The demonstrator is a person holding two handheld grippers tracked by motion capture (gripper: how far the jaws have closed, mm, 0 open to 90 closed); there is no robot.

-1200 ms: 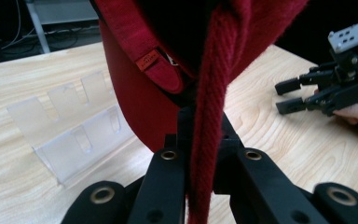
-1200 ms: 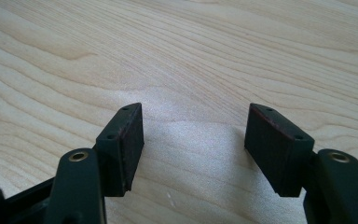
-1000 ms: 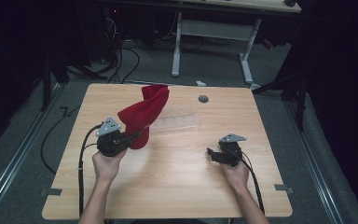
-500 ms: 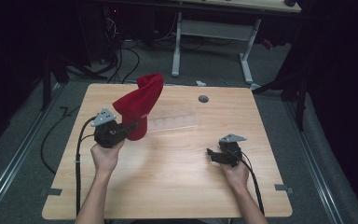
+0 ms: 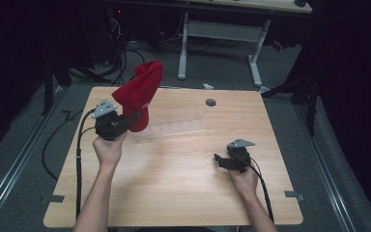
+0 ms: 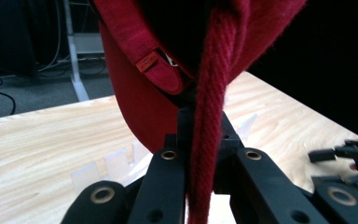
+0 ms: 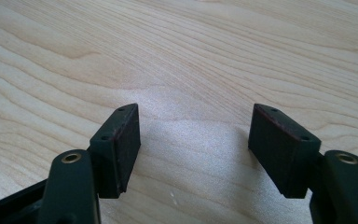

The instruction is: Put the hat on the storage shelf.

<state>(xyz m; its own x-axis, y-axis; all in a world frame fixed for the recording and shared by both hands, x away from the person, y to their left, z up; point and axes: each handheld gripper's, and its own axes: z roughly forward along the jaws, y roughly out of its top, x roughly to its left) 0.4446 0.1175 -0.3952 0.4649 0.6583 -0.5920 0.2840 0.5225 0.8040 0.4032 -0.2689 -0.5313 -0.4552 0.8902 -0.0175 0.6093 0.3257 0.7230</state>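
Red hat [image 6: 140, 107] (tag [image 6: 147, 61] unreadable) pinched in left claw [image 6: 200, 154].

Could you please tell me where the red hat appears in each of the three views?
High view: red hat upper left, raised over the table by the left tongs.
Left gripper view: hat top centre, its edge pinched between the jaws.
Right gripper view: not in it.
Shared landmark: wooden table.
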